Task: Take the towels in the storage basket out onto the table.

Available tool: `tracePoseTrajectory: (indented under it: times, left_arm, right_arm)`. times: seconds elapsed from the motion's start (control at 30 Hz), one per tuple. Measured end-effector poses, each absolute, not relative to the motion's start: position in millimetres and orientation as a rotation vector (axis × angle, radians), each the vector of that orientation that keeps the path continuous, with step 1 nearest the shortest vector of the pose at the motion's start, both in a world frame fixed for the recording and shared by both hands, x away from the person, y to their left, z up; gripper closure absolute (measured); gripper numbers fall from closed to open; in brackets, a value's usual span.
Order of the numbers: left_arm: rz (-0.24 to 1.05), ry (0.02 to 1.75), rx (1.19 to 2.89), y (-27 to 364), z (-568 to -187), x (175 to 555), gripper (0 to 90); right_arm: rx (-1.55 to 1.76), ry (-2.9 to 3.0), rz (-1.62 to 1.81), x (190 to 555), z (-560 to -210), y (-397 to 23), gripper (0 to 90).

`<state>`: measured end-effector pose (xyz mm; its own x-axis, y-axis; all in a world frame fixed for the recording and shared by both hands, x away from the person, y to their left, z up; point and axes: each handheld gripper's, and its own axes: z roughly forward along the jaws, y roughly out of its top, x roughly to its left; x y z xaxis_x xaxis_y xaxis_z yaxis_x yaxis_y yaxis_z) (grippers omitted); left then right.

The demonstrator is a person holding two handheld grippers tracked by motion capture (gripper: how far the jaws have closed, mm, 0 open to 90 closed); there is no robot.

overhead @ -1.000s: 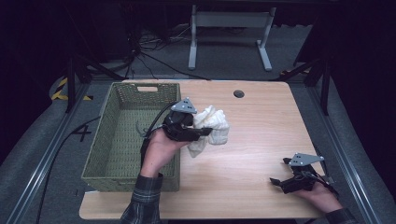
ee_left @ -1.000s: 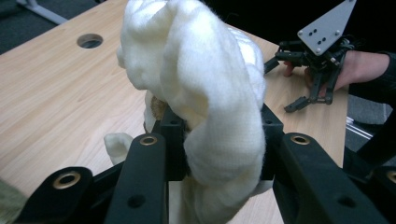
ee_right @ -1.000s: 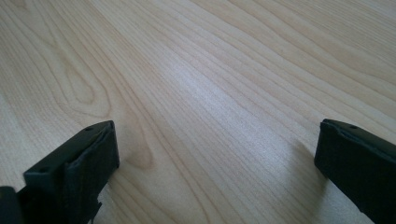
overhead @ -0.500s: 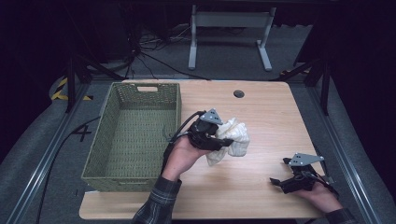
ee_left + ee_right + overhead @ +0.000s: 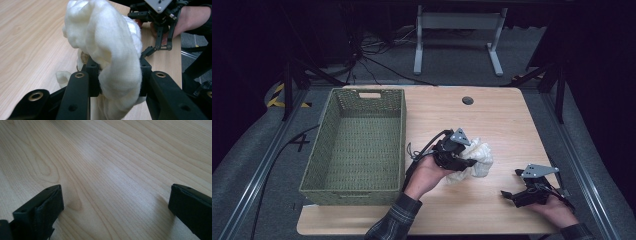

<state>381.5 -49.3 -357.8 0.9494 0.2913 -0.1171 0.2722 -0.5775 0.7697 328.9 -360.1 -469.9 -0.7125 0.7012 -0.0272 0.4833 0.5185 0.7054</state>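
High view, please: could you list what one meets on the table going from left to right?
green woven basket → left gripper clamped on the white cloth → right gripper, jaws open.

Soft cloth, woven basket, grained wood

The cloth (image 5: pixel 110 45) is white, fluffy and matt, like fleece. The tabletop (image 5: pixel 120 170) is pale wood with a clear grain and a smooth, faintly sheened finish. The basket (image 5: pixel 354 145) is green, coarse woven wicker. The left gripper (image 5: pixel 459 160) has matt black plastic jaws with brassy rivets.
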Motion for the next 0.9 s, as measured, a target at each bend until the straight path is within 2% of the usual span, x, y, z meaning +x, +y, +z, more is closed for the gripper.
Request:
tracePoseTrajectory:
  times: [0.57,0.9]
  left_arm:
    - [-0.002,0.322,2.275,-86.5,-402.2,376.0,65.6]
    - [-0.035,0.335,2.320,-98.3,-434.5,382.4,62.6]
  right_arm:
    - [0.983,2.458,0.998,328.3,-469.8,-359.9,0.0]
    - [0.983,2.458,0.998,328.3,-469.9,-359.9,0.0]
